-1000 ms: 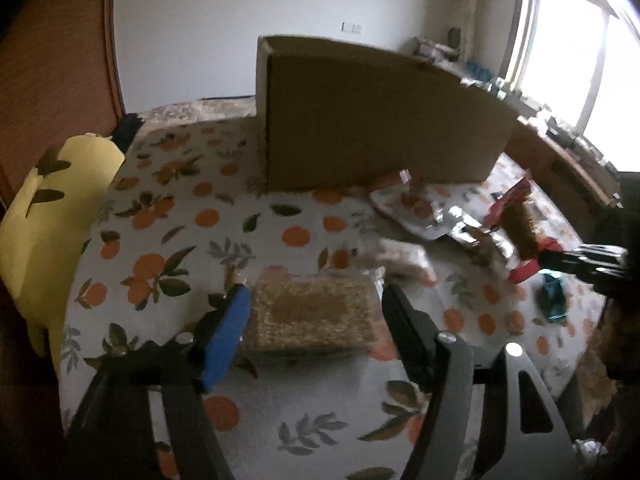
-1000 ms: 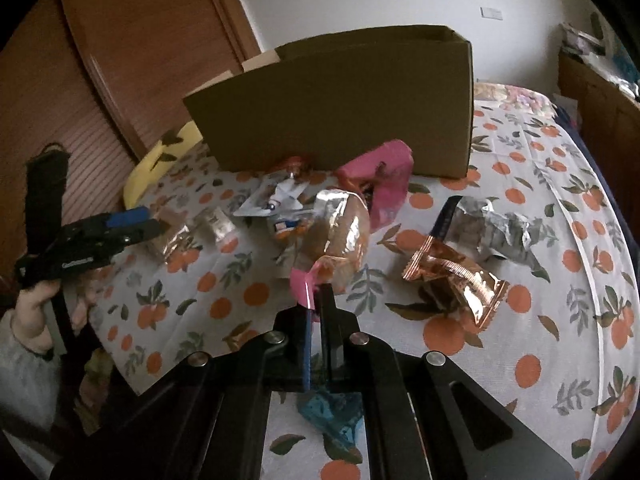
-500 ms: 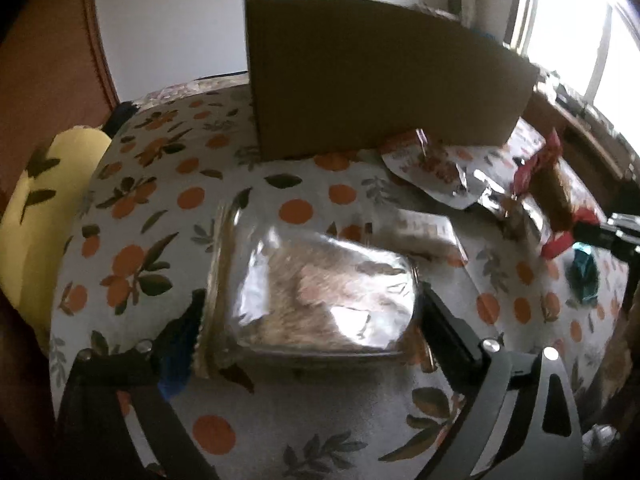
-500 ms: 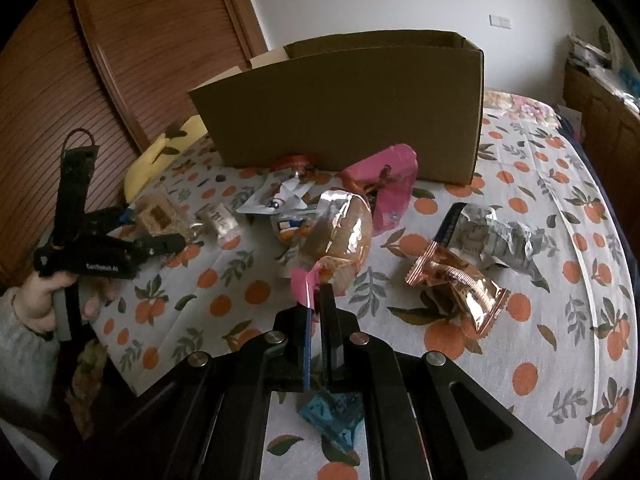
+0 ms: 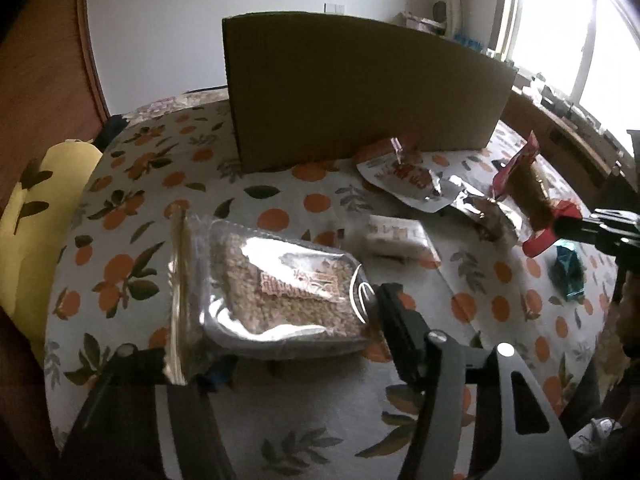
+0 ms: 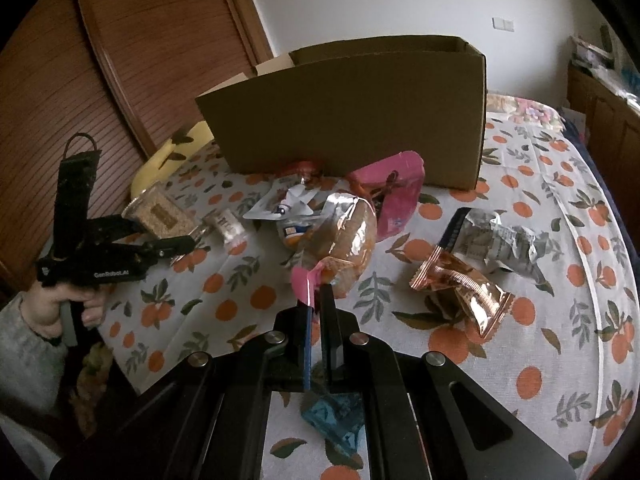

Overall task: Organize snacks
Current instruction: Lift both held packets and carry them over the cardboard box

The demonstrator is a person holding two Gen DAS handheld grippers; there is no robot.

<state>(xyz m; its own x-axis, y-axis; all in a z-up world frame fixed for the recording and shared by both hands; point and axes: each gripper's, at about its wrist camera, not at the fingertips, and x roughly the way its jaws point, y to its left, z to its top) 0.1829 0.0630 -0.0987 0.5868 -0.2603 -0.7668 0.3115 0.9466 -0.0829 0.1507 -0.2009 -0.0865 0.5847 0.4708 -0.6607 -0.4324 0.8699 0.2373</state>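
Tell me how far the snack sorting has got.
Early: no snack visibly in the cardboard box. Left gripper jaws are closing around the clear grain-bar packet; right gripper grips the pink-edged bread packet. The copper packet and silver packet remain on the tablecloth.

The cardboard box [image 5: 360, 92] shows only its outer wall; its inside is hidden. The clear grain packet [image 5: 280, 288] covers the left gripper's [image 5: 296, 336] left finger, so pad contact cannot be told. A teal wrapper [image 6: 334, 420] lies partly hidden beneath the right gripper [image 6: 316, 300]. The packet labels are too blurred to read.
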